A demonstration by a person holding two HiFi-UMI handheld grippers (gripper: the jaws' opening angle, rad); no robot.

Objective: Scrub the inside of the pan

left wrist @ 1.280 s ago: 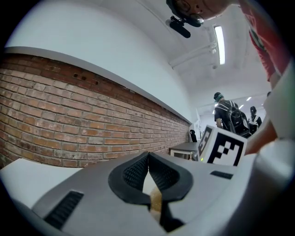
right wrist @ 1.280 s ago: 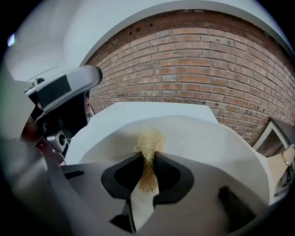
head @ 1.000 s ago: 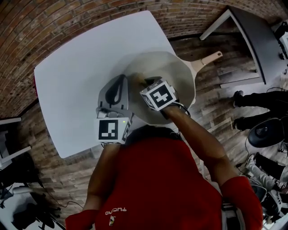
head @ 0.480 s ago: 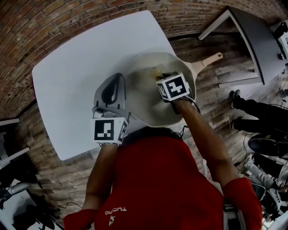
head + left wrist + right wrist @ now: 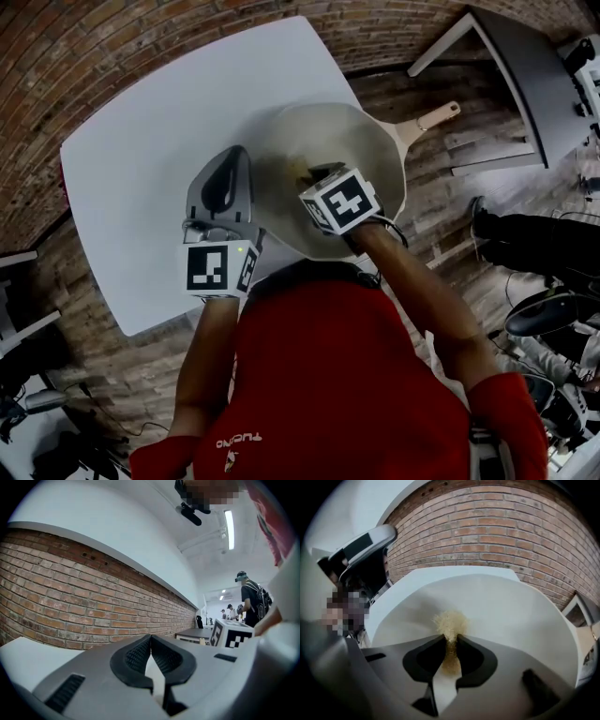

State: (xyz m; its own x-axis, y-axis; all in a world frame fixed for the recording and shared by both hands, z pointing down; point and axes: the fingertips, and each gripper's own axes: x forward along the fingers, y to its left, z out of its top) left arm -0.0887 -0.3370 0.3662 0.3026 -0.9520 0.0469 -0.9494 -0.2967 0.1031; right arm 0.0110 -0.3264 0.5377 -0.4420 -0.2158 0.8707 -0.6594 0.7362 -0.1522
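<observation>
A cream pan (image 5: 361, 141) lies on the white table (image 5: 159, 122) near its right edge, its wooden handle (image 5: 433, 120) pointing right over the floor. My right gripper (image 5: 305, 176) reaches into the pan left of its middle, shut on a yellowish scrubbing pad (image 5: 450, 620) that presses on the pan's inner surface (image 5: 506, 606). The pad sticks out past the right gripper (image 5: 451, 638). My left gripper (image 5: 234, 155) rests on the table just beside the pan's left rim. In the left gripper view its jaws (image 5: 151, 639) meet, with nothing seen between them.
The table's edge runs close under the pan; brick flooring (image 5: 94, 281) surrounds it. A grey bench (image 5: 520, 66) stands at the upper right, and a person's legs (image 5: 534, 230) are at the right. Other people (image 5: 251, 599) stand far off.
My right gripper swept with the pad from the pan's left to its right side, then back to left of the middle. The left gripper barely shifted.
</observation>
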